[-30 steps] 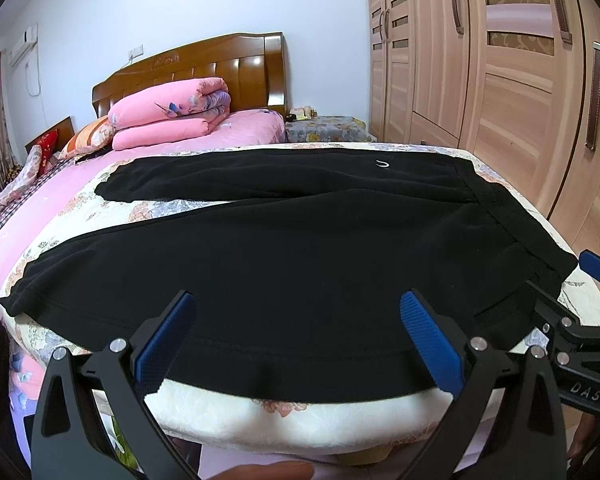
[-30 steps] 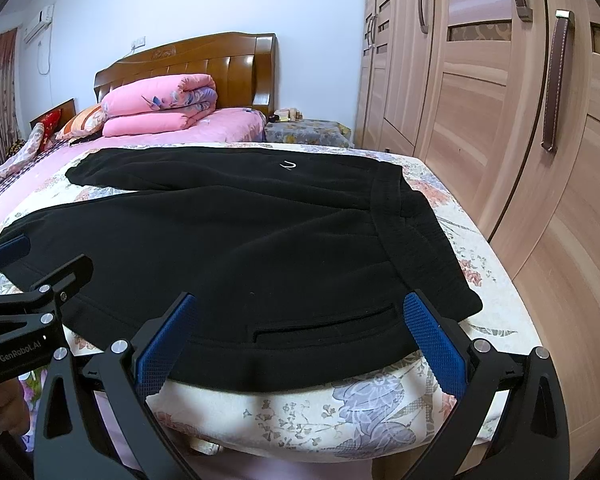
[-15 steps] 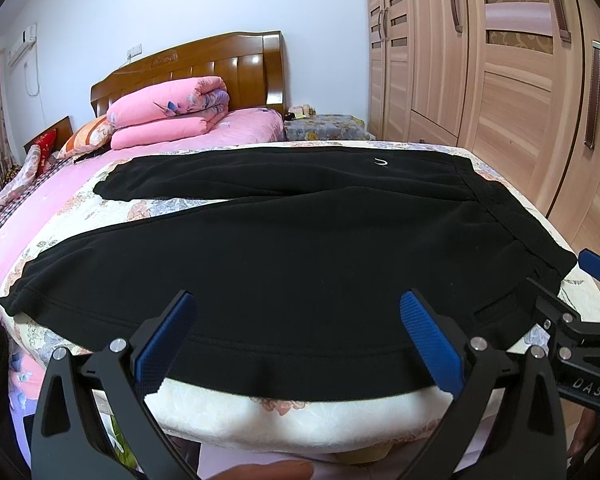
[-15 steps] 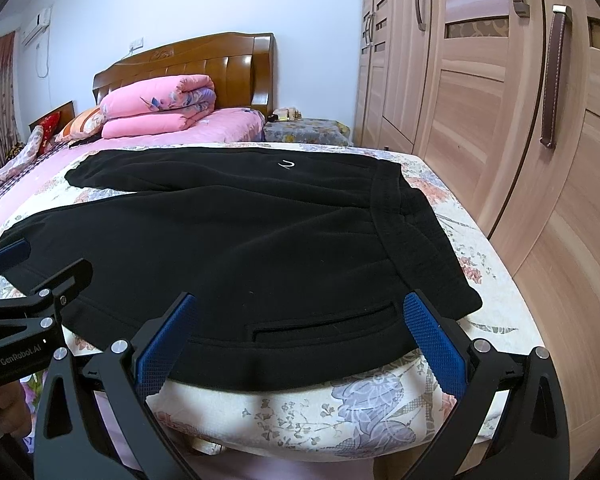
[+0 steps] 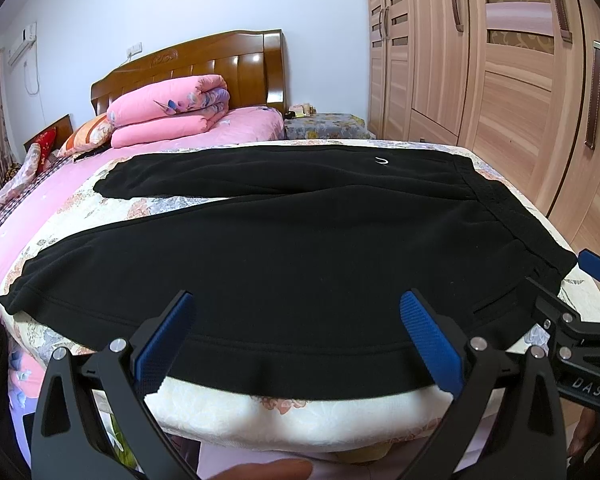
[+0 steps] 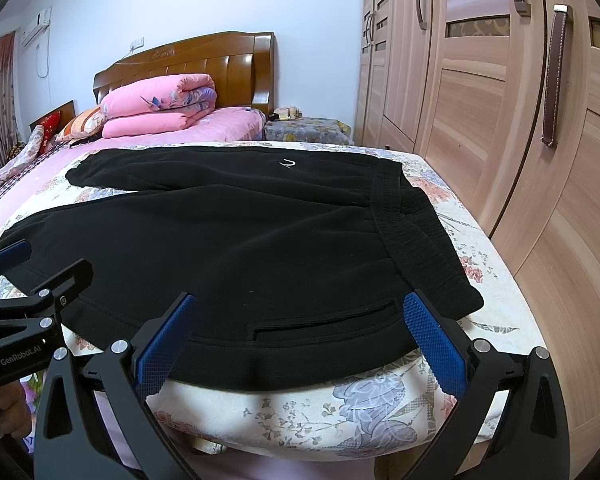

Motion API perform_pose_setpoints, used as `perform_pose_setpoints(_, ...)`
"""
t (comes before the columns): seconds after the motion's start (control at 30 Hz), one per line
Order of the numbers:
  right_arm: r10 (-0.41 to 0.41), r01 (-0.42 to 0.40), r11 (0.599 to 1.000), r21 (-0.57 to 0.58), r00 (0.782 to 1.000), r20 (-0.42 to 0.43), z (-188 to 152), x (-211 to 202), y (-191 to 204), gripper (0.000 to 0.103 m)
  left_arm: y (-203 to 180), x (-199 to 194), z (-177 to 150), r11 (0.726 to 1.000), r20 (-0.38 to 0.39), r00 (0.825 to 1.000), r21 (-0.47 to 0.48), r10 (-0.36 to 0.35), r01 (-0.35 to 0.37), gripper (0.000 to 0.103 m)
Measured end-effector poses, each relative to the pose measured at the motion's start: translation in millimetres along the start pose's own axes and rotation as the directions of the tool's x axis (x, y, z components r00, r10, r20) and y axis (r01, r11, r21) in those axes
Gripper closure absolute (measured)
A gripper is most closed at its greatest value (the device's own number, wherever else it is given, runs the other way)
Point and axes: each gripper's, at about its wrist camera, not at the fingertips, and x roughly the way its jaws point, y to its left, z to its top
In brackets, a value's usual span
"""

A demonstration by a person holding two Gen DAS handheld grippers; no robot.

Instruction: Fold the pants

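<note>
Filling the right side of both views, a tall wooden wardrobe (image 5: pixel 500 80) (image 6: pixel 500 120) with long dark handles stands just beside the bed (image 5: pixel 300 412) (image 6: pixel 320 412), which has a floral cover and a polished wooden headboard (image 5: pixel 204 60) (image 6: pixel 196 60) at its far end. Black pants (image 5: pixel 280 256) (image 6: pixel 240 248) lie spread flat across the near end of the bed, the waistband toward the wardrobe and the two legs reaching away toward the left; the nearer leg runs along the bed's near edge, the farther leg lies apart from it with floral cover showing between. A folded pink quilt (image 5: pixel 168 108) (image 6: pixel 160 104) sits against the headboard on pink bedding. A low bedside stand (image 5: pixel 324 126) (image 6: pixel 304 130) under a patterned cloth stands between bed and wardrobe. The left gripper (image 5: pixel 296 340) (image 6: pixel 40 272) hangs at the near edge over the nearer leg, its blue-padded fingers (image 5: pixel 164 340) spread wide and holding nothing. The right gripper (image 6: pixel 298 340) (image 5: pixel 572 292) hangs at the same edge nearer the waistband, over a slit pocket (image 6: pixel 324 322), its fingers (image 6: pixel 432 340) likewise spread wide with nothing between them. A small white logo (image 5: pixel 381 161) (image 6: pixel 287 164) marks the farther leg near the waist.
</note>
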Motion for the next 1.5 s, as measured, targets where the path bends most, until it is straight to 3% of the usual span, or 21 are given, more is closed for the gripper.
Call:
perform_pose_setpoints(0.7,-0.007,0.007,1.0,-0.003,1.0,-0.014,0,3,-1,0.004,7,6,-1,1.0,-0.041,0.999,-0.014,-0.011,0.011,0.001)
perform_pose_setpoints(0.83,-0.022,0.021,1.0,-0.012,1.0,-0.019,2,9,-1,0.004,10,10,2,1.0,-0.037,0.999,-0.002,0.025,-0.025,0.001)
perform_pose_setpoints(0.97,-0.024,0.024,1.0,-0.011,0.999,-0.032,12,21,-8,0.004,9,20,11,0.996,-0.049,0.997,0.073,0.06,-0.057,0.001)
perform_pose_setpoints(1.13,0.05,-0.05,0.999,-0.002,0.998,-0.023,50,42,-25,0.004,23,30,49,0.979,0.03,0.987,0.13,0.156,-0.159,0.001)
perform_pose_setpoints(1.2,0.116,-0.116,0.993,0.026,0.993,-0.019,75,55,-38,0.004,41,44,75,0.985,0.004,0.992,0.116,0.129,-0.129,0.001)
perform_pose_setpoints(1.27,0.176,-0.174,0.984,0.05,0.984,-0.041,108,81,-54,0.004,60,68,102,0.993,-0.073,0.996,0.115,0.05,-0.041,0.001)
perform_pose_setpoints(1.37,0.24,-0.236,0.971,0.042,0.965,-0.107,153,141,-70,0.004,83,113,136,0.996,-0.19,0.98,0.057,-0.054,0.065,0.001)
perform_pose_setpoints(1.43,0.296,-0.297,0.954,0.025,0.936,-0.188,180,192,-73,0.004,98,140,153,0.996,-0.22,0.971,-0.006,-0.092,0.093,0.001)
perform_pose_setpoints(1.5,0.298,-0.311,0.95,-0.016,0.924,-0.24,199,233,-74,0.004,113,174,174,0.99,-0.222,0.966,-0.075,-0.136,0.122,0.001)
